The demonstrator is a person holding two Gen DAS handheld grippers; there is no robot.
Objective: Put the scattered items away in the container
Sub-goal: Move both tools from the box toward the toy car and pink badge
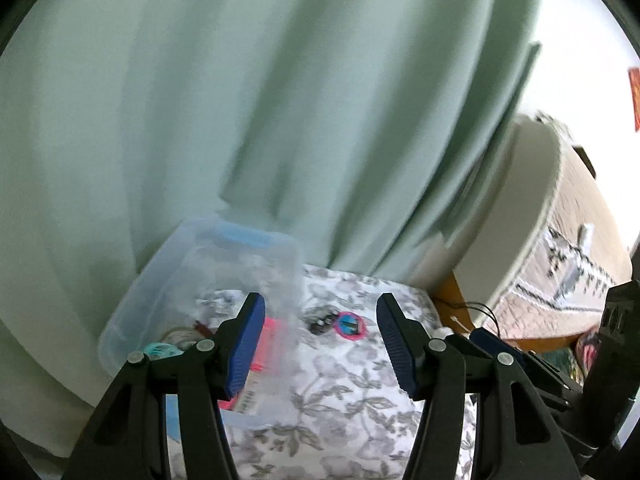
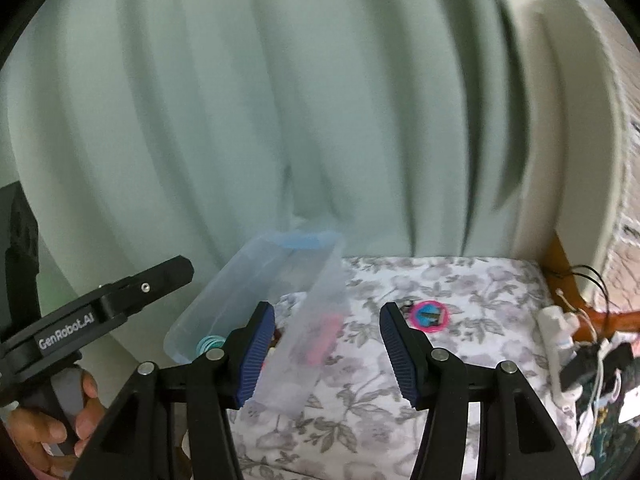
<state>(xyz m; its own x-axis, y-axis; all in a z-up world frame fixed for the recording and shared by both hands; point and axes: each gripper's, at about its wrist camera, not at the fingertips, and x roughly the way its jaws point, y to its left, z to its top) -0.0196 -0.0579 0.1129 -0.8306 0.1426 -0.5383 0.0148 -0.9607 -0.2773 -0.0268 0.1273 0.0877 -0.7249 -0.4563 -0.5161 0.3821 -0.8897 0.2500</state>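
A clear plastic container (image 1: 160, 272) stands at the left on a floral cloth (image 1: 344, 384). It holds teal hair ties (image 1: 160, 350), a pink item (image 1: 269, 336) and other small pieces. To its right on the cloth lie a pink ring (image 1: 351, 324) and a small dark piece (image 1: 320, 322). My left gripper (image 1: 321, 304) hovers above the cloth, open, with nothing between its blue pads. In the right wrist view the container (image 2: 240, 276) is left of centre and the pink ring (image 2: 430, 316) is just right of my right gripper (image 2: 327, 310), which is also open and holds nothing.
A pale green curtain (image 1: 280, 120) hangs close behind the cloth. A white-edged surface with a patterned blanket (image 1: 568, 240) rises at the right. Cables and white plastic pieces (image 2: 560, 332) lie by the cloth's right edge. A hand (image 2: 48, 428) holds the left gripper's handle.
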